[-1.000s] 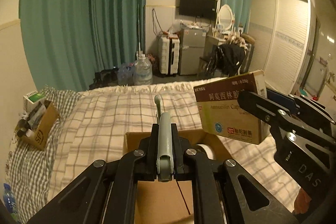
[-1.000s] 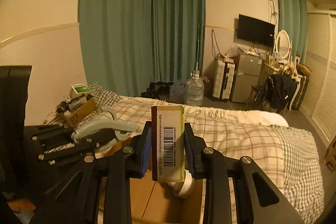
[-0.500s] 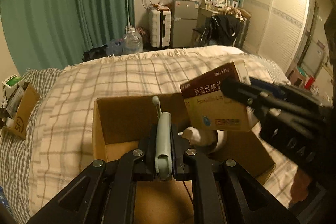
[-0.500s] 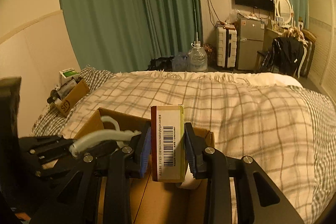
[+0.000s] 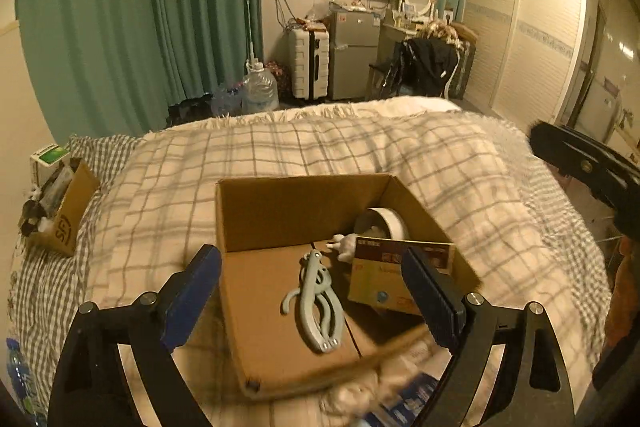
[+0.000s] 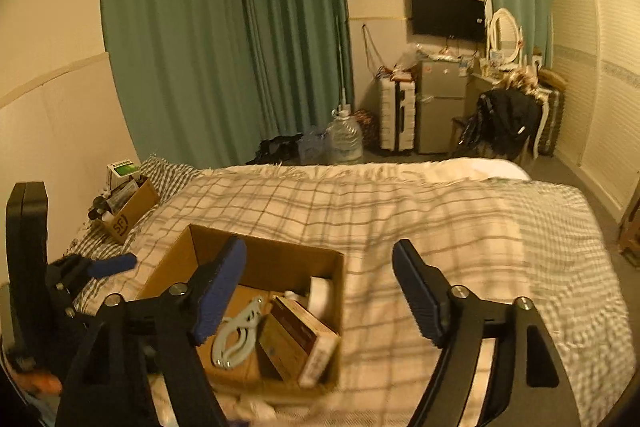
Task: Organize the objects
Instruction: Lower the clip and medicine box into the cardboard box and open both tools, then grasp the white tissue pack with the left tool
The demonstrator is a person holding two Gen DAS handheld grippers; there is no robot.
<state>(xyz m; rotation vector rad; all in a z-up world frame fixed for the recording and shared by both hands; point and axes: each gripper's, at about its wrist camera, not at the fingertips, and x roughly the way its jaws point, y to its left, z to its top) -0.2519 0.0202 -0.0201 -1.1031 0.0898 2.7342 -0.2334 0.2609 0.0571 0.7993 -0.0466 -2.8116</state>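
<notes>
Clip (image 5: 318,301) + medicine box (image 5: 394,277) in carton (image 5: 280,211), below jaws.

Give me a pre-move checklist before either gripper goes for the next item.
1. Left gripper jaws open, nothing between them: ok.
2. Right gripper jaws open, empty: ok.
3. Grey-green folding hanger lying flat on the cardboard box floor: ok.
4. Medicine box inside, tilted against the box wall: ok.
5. White tape roll in the far corner: ok.
6. Next item to pick: cannot tell; clutter below the box is blurred.
</notes>
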